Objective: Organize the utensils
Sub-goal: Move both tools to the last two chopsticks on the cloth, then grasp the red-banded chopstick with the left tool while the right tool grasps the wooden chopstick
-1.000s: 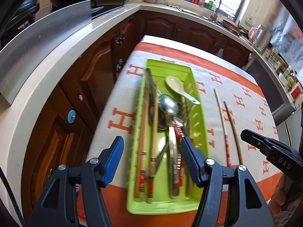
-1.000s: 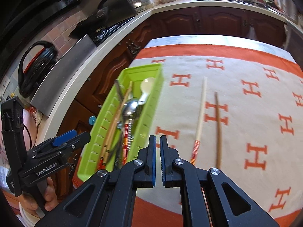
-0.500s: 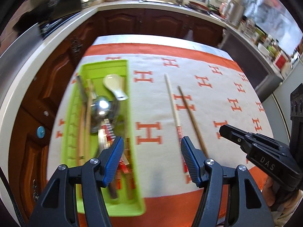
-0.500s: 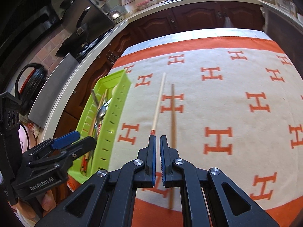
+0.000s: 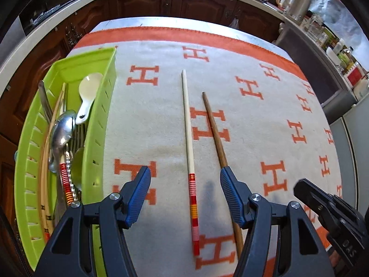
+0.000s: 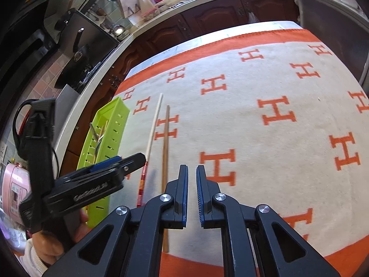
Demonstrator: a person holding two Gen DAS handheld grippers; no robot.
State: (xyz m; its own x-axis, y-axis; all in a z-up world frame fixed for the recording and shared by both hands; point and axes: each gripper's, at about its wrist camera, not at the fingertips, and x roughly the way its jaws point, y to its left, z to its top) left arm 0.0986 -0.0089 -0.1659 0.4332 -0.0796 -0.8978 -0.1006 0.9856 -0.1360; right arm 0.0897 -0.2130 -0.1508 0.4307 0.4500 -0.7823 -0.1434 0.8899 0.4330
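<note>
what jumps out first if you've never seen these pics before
Two loose chopsticks lie side by side mid-cloth: a pale chopstick with a red and orange banded end and a plain brown chopstick to its right. At the cloth's left edge sits a lime green tray filled with utensils. The left gripper hangs open above the pale one.

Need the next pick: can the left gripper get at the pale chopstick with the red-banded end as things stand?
Probably yes. The left gripper is open, and the pale chopstick lies flat on the cloth, its banded end showing between the fingers. The brown chopstick lies close beside it, apart, and could get caught too.
</note>
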